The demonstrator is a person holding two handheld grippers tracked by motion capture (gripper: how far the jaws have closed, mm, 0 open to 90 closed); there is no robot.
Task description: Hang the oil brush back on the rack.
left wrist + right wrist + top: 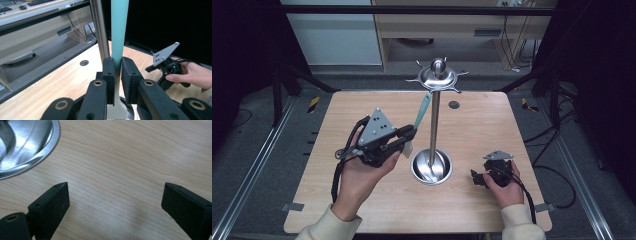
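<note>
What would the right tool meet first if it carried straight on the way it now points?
Probably the bare wooden table. The right tool, jaws wide apart and holding nothing, looks down onto the wood, with the stand's round steel base off to one side. Depth is hard to judge.

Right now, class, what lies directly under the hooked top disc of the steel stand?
Under the top disc the steel pole runs down to the round base dish. Dish contents, beyond reflections, can't be told.

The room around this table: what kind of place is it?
Likely a lab or workshop set up for recording. A wooden table stands among metal frame rails, cables trail on the floor, and a desk stands behind.
</note>
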